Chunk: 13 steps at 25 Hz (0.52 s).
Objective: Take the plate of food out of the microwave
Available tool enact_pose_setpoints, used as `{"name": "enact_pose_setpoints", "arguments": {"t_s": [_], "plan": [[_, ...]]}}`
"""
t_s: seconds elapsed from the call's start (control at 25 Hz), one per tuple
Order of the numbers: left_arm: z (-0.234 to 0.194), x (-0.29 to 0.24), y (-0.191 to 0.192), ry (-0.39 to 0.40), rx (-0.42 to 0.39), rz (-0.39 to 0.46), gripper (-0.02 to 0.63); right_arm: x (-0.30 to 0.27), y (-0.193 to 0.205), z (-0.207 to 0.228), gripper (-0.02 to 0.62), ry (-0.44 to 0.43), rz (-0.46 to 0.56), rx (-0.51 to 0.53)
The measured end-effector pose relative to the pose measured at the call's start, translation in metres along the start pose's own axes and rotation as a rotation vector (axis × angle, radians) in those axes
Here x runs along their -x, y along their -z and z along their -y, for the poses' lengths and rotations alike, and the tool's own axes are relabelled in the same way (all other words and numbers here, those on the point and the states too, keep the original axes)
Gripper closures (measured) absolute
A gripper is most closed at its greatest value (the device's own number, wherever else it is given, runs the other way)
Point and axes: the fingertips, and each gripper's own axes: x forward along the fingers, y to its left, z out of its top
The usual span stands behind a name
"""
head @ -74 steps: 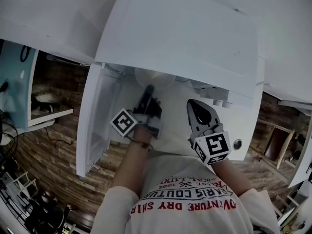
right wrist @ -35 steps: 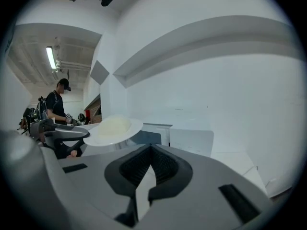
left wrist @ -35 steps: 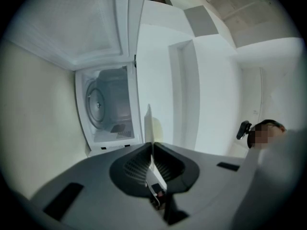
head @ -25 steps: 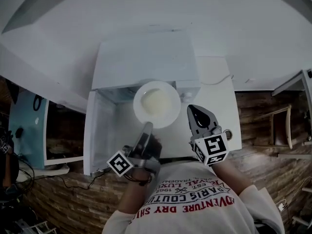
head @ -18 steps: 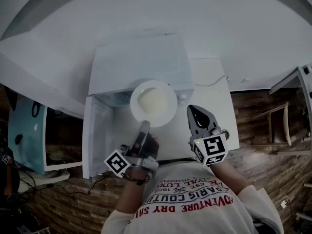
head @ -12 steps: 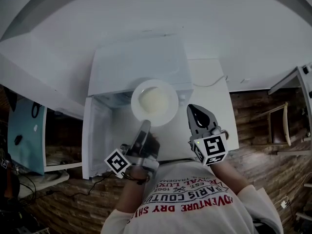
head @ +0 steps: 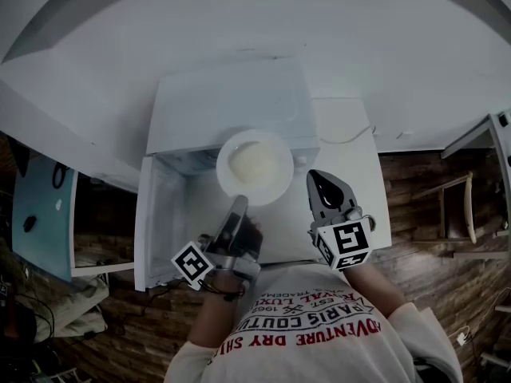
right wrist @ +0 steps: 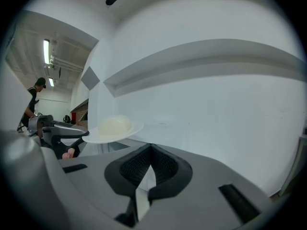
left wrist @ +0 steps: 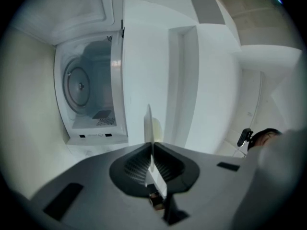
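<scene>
- Plainly, the left gripper was clamped on the near rim of the plate. In the left gripper view its jaws were pressed together on the thin white edge, which stood edge-on between them.
- The plate hung level in the air, out beyond the left gripper's tips. The pale mound of food sat at its middle, away from the gripped rim.
- From the head view the plate lay over the front edge of the microwave, beside the door, which was swung open to the left.
- The left gripper view showed the cavity off to the left with only the turntable inside, and the plate was outside it.
- The right gripper was just right of the plate and apart from it, over the white bench. Its jaws were together with nothing between them.
- In the right gripper view the plate and its food were up and to the left, with the left gripper beneath the rim's far side.
- A person stood far off at the left, probably facing away, though too small to tell.
</scene>
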Motion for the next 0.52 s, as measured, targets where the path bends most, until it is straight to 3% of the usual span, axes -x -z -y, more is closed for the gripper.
{"name": "enact_pose_setpoints", "arguments": {"t_s": [0.52], "plan": [[-0.0018,-0.0024,-0.0012,0.000,-0.008,0.000,0.588,-0.0029,0.0023,0.0015,0.591,-0.006,-0.007,0.008]]}}
